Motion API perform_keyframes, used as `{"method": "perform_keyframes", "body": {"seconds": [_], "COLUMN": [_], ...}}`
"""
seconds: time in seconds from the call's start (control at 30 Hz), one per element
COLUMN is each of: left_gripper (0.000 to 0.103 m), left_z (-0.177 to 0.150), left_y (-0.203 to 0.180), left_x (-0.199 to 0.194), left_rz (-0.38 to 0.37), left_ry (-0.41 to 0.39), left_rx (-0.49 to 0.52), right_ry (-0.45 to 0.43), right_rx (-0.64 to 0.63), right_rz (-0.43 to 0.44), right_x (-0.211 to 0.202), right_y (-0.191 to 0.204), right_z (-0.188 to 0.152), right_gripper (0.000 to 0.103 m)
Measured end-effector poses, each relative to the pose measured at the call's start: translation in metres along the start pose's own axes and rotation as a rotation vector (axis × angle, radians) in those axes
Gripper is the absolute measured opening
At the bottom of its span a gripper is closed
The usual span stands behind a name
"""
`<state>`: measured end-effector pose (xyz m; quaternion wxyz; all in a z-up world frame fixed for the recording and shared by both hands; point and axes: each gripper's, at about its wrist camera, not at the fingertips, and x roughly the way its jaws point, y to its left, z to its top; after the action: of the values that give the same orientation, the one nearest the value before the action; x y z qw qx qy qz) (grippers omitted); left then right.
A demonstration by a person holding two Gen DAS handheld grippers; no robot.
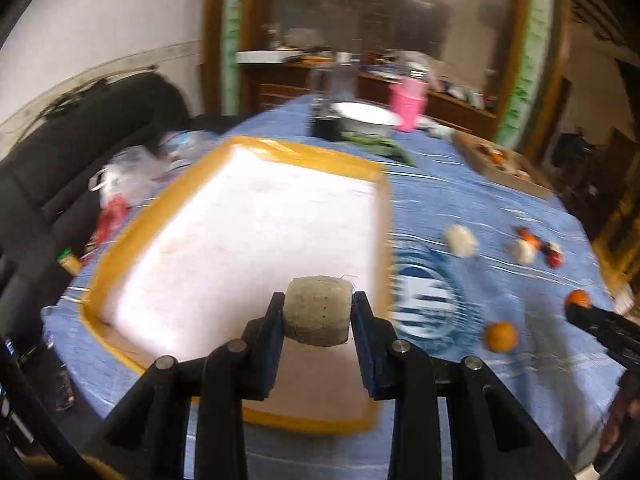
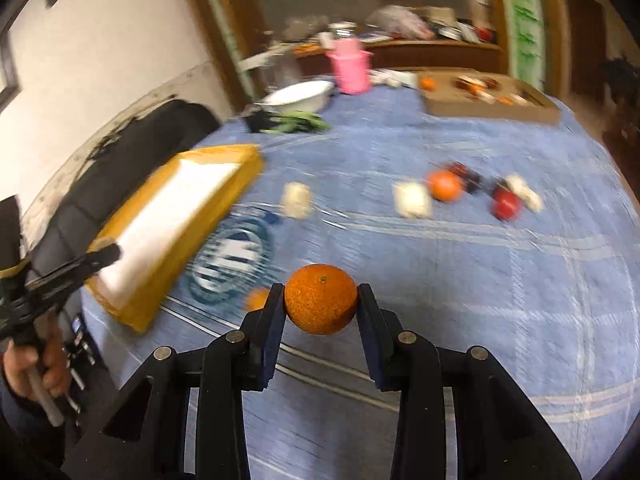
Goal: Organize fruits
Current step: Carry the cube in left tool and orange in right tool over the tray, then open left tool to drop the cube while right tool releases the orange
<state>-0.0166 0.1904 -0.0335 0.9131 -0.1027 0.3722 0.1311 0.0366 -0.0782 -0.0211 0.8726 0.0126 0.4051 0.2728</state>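
My left gripper (image 1: 318, 312) is shut on a pale grey-beige round fruit (image 1: 318, 310) and holds it above the near end of a white tray with a yellow rim (image 1: 384, 216). My right gripper (image 2: 321, 300) is shut on an orange (image 2: 321, 298) above the blue tablecloth. In the left wrist view the right gripper (image 1: 576, 304) shows at the far right with that orange (image 1: 578, 298). Loose fruit lies on the cloth: an orange (image 1: 501, 336), pale pieces (image 2: 296, 199) (image 2: 412, 199), another orange (image 2: 444, 185), a red fruit (image 2: 506, 205).
At the table's far end stand a pink cup (image 2: 351, 67), a white bowl (image 2: 298, 96), green vegetables (image 2: 298, 123) and a cardboard box of fruit (image 2: 492, 98). A dark sofa (image 1: 80, 152) with bags lies left of the table. The left gripper (image 2: 106, 254) shows at left.
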Motion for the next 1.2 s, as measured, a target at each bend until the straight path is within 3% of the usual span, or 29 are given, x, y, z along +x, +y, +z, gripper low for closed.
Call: {"method": "perform_keyframes", "body": {"seconds": [0.17,0.33,0.57,0.83,0.9,0.93,0.97,1.0,1.2], "left_gripper": [0.035,0.035,0.035,0.037,0.048,0.060,0.071,0.073,0.075], "left_z": [0.002,0.002,-0.001,-0.010,-0.011,-0.011,-0.010,-0.010,-0.006], "left_y": [0.034,0.046,0.060,0.054,0.050,0.048,0.046,0.045,0.050], "left_x": [0.024,0.040,0.049,0.052,0.050,0.047,0.044,0.040,0.013], "left_rz": [0.091,0.165,0.231,0.236,0.229,0.231,0.245,0.260,0.248], "left_ry": [0.057,0.100,0.134,0.168,0.165,0.154,0.140,0.127,0.045], "left_rx": [-0.059,-0.072,-0.089,-0.072,-0.064,-0.060,-0.053,-0.050,-0.098], "right_ry": [-0.003,0.060,0.176,0.213,0.217,0.220,0.214,0.199,0.034], "right_rx": [-0.088,-0.175,-0.260,-0.345,-0.342,-0.336,-0.330,-0.327,-0.252], "right_rz": [0.121,0.209,0.162,0.084,0.079,0.084,0.093,0.097,0.095], "right_x": [0.036,0.100,0.165,0.156,0.153,0.153,0.149,0.144,0.087], "right_y": [0.064,0.129,0.166,0.165,0.163,0.161,0.160,0.160,0.131], "right_z": [0.034,0.062,0.057,0.045,0.044,0.044,0.044,0.045,0.052], "right_gripper": [0.034,0.034,0.034,0.034,0.034,0.036,0.045,0.057,0.071]}}
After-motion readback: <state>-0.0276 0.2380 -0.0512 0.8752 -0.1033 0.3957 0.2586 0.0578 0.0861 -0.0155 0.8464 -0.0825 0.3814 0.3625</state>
